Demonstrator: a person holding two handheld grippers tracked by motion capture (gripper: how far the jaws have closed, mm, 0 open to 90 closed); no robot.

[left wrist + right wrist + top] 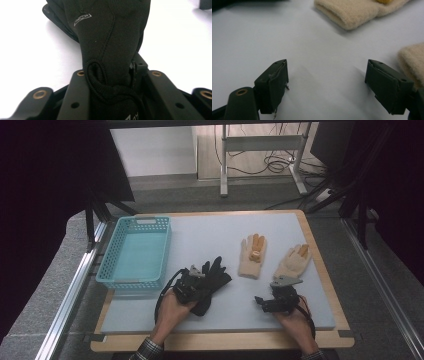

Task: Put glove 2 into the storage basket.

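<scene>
Three gloves on the mat, none in the basket (134,251) yet. Left gripper (192,282) clamps the black glove (110,32) cuff, apparently unlifted; right gripper (327,85) gapes, empty.

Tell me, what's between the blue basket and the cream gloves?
In the high view, the black glove lies between the blue basket and the cream gloves.

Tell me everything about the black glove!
The black glove is made of soft, stretchy-looking fabric with stitched seams, a small pale logo on its back and a corded loop at the cuff. It lies on the pale mat, near the blue basket, fingers pointing away from the person. The left gripper is shut on its cuff end.
</scene>
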